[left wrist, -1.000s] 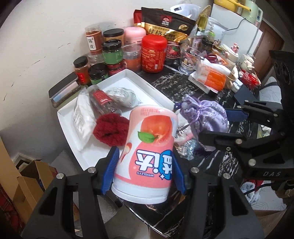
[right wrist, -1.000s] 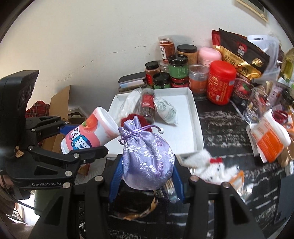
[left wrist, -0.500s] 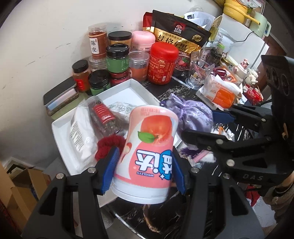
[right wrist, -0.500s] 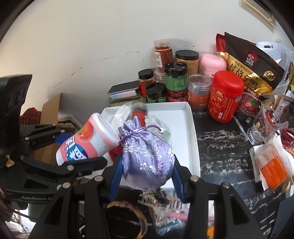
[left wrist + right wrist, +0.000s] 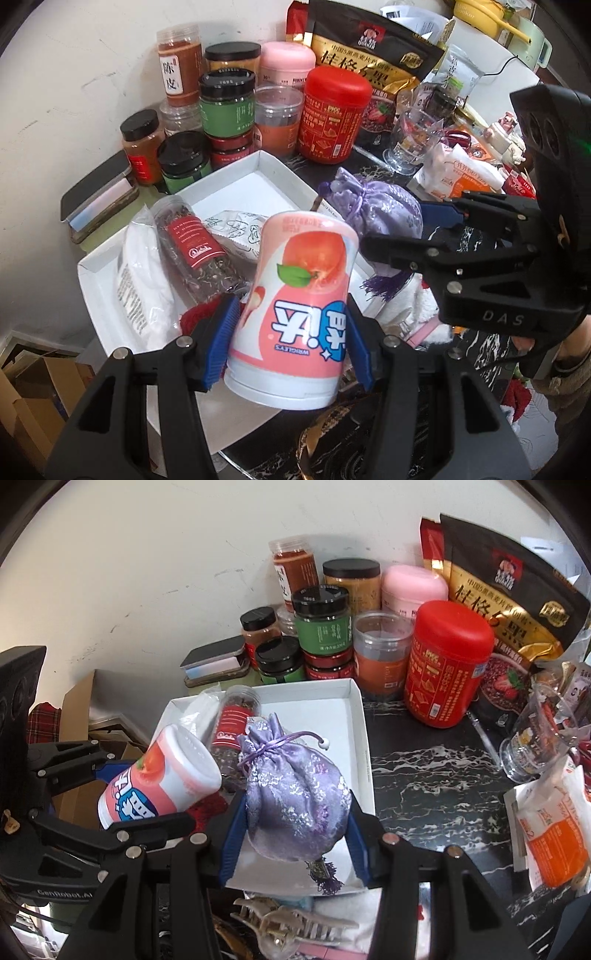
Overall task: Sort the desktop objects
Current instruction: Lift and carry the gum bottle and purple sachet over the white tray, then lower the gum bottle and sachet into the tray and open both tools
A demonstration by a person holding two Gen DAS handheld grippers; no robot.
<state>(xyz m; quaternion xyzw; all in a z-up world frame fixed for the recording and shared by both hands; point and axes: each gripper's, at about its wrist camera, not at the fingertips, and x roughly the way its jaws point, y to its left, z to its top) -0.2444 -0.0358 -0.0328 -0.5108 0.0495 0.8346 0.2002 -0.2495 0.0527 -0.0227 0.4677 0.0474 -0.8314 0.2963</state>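
My left gripper (image 5: 286,341) is shut on a pink peach-print gum canister (image 5: 299,302), held upside down above the near end of the white tray (image 5: 280,171). My right gripper (image 5: 291,834) is shut on a purple drawstring pouch (image 5: 295,794), which hangs over the tray's (image 5: 325,701) near right part. The canister (image 5: 162,775) shows at the left of the right wrist view, the pouch (image 5: 376,208) at the right of the left wrist view. Inside the tray lie a red-labelled tea bottle (image 5: 197,251), a white packet (image 5: 142,280), a printed sachet (image 5: 236,230) and a red knitted thing (image 5: 195,319).
Spice jars (image 5: 227,103), a red canister (image 5: 332,118) and a black oats bag (image 5: 373,59) stand against the wall behind the tray. A glass cup (image 5: 535,746) and an orange-white packet (image 5: 554,834) sit on the dark marble table at right. A hair claw (image 5: 291,921) lies near the front edge.
Both grippers have moved forward towards the wall with their loads. The pouch now hangs over the tray's inside instead of in front of its edge.
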